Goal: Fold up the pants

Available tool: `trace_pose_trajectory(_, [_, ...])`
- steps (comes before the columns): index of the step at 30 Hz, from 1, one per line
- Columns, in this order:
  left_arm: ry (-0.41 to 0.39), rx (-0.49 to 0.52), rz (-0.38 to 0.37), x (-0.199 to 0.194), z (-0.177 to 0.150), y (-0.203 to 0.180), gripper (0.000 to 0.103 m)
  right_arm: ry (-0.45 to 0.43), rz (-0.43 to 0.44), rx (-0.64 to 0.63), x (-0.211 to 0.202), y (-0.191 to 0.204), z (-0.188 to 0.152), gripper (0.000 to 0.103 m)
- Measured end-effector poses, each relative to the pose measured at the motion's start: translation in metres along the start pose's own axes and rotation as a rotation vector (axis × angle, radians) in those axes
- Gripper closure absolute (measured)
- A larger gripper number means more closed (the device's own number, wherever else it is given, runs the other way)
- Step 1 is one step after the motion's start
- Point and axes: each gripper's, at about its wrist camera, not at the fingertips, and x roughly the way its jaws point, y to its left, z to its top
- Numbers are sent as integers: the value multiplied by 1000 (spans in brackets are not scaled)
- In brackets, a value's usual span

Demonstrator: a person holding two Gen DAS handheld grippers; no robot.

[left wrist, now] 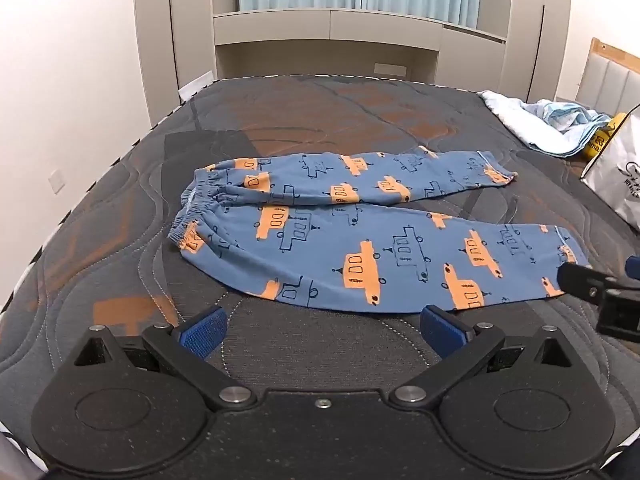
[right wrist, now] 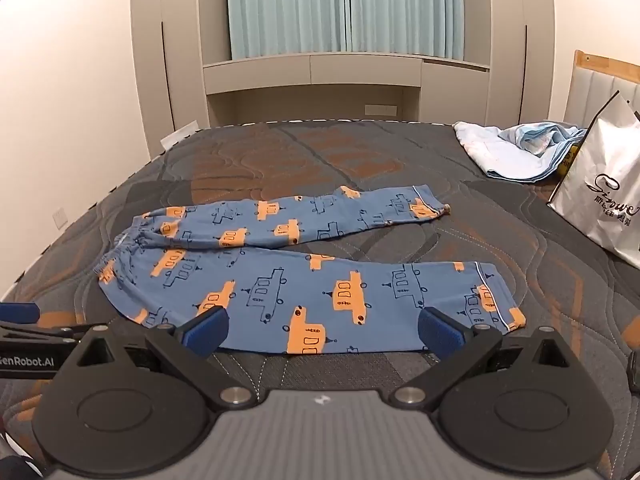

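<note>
Lying flat, pants (right wrist: 304, 280), both tongs (left wrist: 322, 328) spread

Quilted mattress (right wrist: 360, 152), crumpled pale blue bedding (right wrist: 516, 148), white shopping bag (right wrist: 608, 192), curtains (right wrist: 344, 8)

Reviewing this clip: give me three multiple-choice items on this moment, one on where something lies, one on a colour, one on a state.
1. Where is the waistband of the pants?
A. at the left end
B. at the right end
C. tucked under the legs

2. What colour are the filled vehicle prints?
A. green
B. orange
C. white

3. How do the left gripper and right gripper stand?
A. both shut on cloth
B. one open, one shut
C. both open, holding nothing

Answers: 1 A, the gathered elastic sits at the left in both views. 2 B, orange shapes on blue cloth. 3 C, the fingers of each are spread, with nothing between them.
</note>
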Motion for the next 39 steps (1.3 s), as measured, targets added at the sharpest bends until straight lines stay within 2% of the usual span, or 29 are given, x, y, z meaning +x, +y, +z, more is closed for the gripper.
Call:
trace_pose_trajectory(8, [3, 3, -4, 1, 8, 3, 0, 9, -18, -25, 0, 1, 2, 0])
trace_pose_trajectory(39, [6, -7, -19, 6, -1, 4, 0, 11, -5, -16, 5, 2, 6, 0])
